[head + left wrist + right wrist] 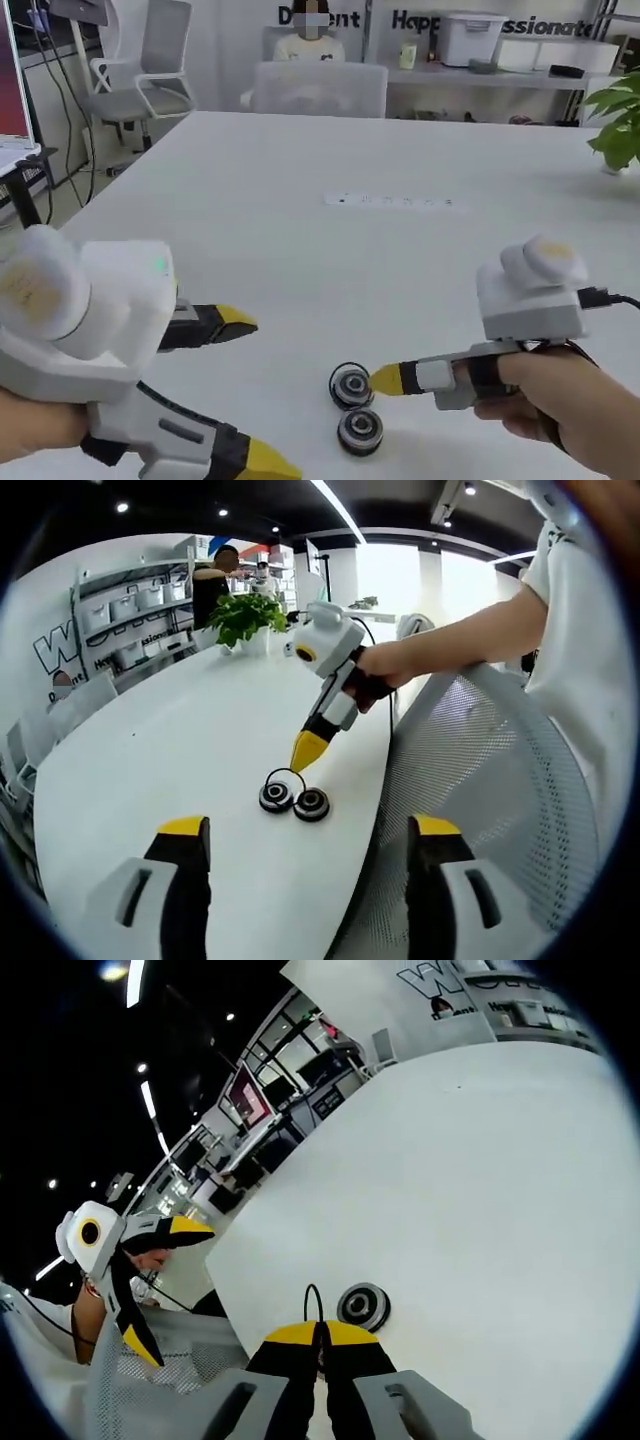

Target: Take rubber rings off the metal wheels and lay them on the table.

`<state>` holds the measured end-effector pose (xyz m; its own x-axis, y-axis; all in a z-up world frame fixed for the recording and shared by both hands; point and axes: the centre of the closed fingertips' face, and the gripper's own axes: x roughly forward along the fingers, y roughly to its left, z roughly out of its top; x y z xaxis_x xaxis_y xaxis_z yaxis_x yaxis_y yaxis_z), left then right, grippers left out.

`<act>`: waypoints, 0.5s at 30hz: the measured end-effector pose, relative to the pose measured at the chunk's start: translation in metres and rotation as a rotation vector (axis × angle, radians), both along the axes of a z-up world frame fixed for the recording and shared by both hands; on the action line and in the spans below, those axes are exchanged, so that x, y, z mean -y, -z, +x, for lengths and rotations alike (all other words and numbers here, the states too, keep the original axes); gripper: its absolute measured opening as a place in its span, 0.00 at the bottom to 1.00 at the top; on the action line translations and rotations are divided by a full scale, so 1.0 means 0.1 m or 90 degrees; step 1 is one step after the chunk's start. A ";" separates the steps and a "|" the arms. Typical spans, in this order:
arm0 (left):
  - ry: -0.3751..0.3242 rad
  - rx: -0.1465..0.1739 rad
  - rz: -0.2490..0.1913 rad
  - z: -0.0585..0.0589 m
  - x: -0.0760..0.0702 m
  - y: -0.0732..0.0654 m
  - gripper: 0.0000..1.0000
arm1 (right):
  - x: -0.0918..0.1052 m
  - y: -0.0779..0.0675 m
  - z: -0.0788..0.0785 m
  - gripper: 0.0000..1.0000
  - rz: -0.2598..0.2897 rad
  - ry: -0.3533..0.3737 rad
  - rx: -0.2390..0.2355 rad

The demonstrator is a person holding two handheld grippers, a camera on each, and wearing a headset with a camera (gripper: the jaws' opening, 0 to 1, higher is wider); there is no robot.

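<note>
Evidently your right fingers (388, 378) clamp the ring (312, 1300) to peel it off the near wheels (352, 386) on the worktop (400, 260); your left fingers (232, 320) hang apart, ready to steady.

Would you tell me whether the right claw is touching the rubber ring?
Touching: in the right gripper view the right claw is shut on the rubber ring, which loops out between its jaws.
</note>
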<state>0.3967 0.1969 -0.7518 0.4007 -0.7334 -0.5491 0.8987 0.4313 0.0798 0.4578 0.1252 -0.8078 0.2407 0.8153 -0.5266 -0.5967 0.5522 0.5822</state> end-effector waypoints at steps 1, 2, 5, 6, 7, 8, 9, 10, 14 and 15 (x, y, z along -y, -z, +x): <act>-0.005 -0.003 -0.005 -0.01 -0.02 0.00 0.79 | 0.00 -0.01 0.00 0.00 0.001 0.000 0.000; -0.008 -0.005 -0.006 -0.02 -0.03 0.01 0.79 | -0.01 -0.01 -0.01 0.00 0.002 -0.001 0.000; -0.023 -0.009 -0.010 -0.04 -0.07 0.03 0.79 | -0.02 -0.03 -0.02 0.00 0.003 -0.004 0.003; -0.026 -0.008 -0.012 -0.04 -0.08 0.03 0.79 | -0.02 -0.03 -0.02 0.00 0.004 -0.004 0.004; -0.030 -0.009 -0.014 -0.05 -0.09 0.04 0.79 | -0.03 -0.04 -0.02 0.00 0.005 -0.005 0.005; -0.035 -0.009 -0.015 -0.06 -0.11 0.05 0.79 | -0.03 -0.04 -0.01 0.00 0.006 -0.006 0.006; -0.044 -0.012 -0.016 -0.05 -0.13 0.07 0.80 | -0.03 -0.05 -0.01 0.00 0.006 -0.006 0.007; -0.052 -0.013 -0.017 -0.04 -0.14 0.08 0.81 | -0.03 -0.05 -0.02 0.00 0.007 -0.007 0.007; -0.073 -0.008 -0.029 -0.03 -0.18 0.12 0.82 | -0.05 -0.07 -0.05 0.00 0.009 -0.008 0.009; -0.077 -0.009 -0.034 -0.03 -0.18 0.12 0.82 | -0.06 -0.08 -0.06 0.00 0.009 -0.008 0.010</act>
<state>0.3934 0.2148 -0.7642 0.4808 -0.7082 -0.5170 0.8405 0.5402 0.0418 0.4522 0.1312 -0.7996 0.2387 0.8254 -0.5116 -0.6129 0.5367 0.5799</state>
